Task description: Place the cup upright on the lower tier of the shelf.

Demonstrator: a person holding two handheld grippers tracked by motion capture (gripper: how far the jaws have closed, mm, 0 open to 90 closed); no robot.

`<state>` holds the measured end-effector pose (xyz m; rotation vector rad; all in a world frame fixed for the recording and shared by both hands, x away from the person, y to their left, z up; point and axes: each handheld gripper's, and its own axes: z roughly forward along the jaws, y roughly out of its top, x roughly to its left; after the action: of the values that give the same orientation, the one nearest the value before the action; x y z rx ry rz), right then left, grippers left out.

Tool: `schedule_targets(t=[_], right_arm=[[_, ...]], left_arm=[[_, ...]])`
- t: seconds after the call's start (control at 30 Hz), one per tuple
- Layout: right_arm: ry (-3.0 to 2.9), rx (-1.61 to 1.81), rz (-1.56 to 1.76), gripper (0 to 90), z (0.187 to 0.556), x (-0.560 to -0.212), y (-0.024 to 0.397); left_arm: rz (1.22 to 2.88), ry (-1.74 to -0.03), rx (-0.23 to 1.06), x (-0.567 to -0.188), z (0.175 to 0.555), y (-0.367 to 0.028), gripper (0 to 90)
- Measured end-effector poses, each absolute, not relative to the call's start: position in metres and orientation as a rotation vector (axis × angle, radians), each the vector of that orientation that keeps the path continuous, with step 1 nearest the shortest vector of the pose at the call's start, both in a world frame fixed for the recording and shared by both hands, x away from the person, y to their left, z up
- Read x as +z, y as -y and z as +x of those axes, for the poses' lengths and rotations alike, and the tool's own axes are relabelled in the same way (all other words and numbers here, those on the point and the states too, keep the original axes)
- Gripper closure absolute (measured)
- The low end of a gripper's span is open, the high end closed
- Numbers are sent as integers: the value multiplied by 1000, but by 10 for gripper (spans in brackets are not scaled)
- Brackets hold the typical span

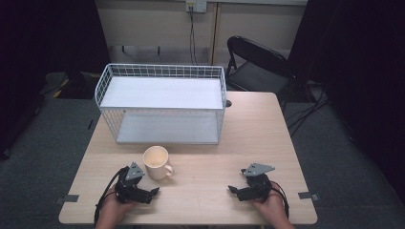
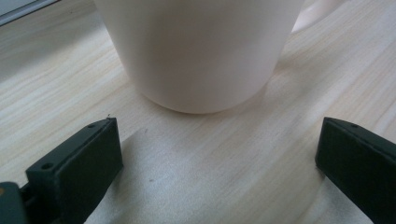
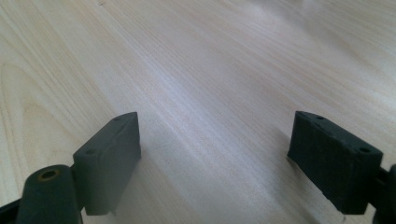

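High view first: we see a pale wooden table (image 1: 248, 143) with a white wire rack (image 1: 162, 102) standing at its far side, two shelves one above the other, and a black folding chair (image 1: 258, 64) behind the table's far right corner. Nearer us, a cream mug (image 1: 156, 162) stands upright on the table just in front of the rack, its handle turned to the right. Our left gripper (image 1: 154, 192) lies low on the table just beside the mug, on the near side; in the left gripper view the mug (image 2: 201, 51) stands just ahead of jaws spread wide, not touching them. Our right gripper (image 1: 232, 189) rests well apart, jaws wide over bare wood.
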<state>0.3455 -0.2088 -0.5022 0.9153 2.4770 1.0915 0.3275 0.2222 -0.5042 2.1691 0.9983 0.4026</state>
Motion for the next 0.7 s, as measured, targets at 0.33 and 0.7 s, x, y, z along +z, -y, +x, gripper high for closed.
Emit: schedule_targets(t=[0.33,0.7], right_arm=[[-2477,1091,916,158,346,-502,209],[-2480,1090,917,154,346,-502,209]], left_arm=[[2153,-1068,400,-498,329,-223,160],[2150,-1074,288,-482,327,-230,265]])
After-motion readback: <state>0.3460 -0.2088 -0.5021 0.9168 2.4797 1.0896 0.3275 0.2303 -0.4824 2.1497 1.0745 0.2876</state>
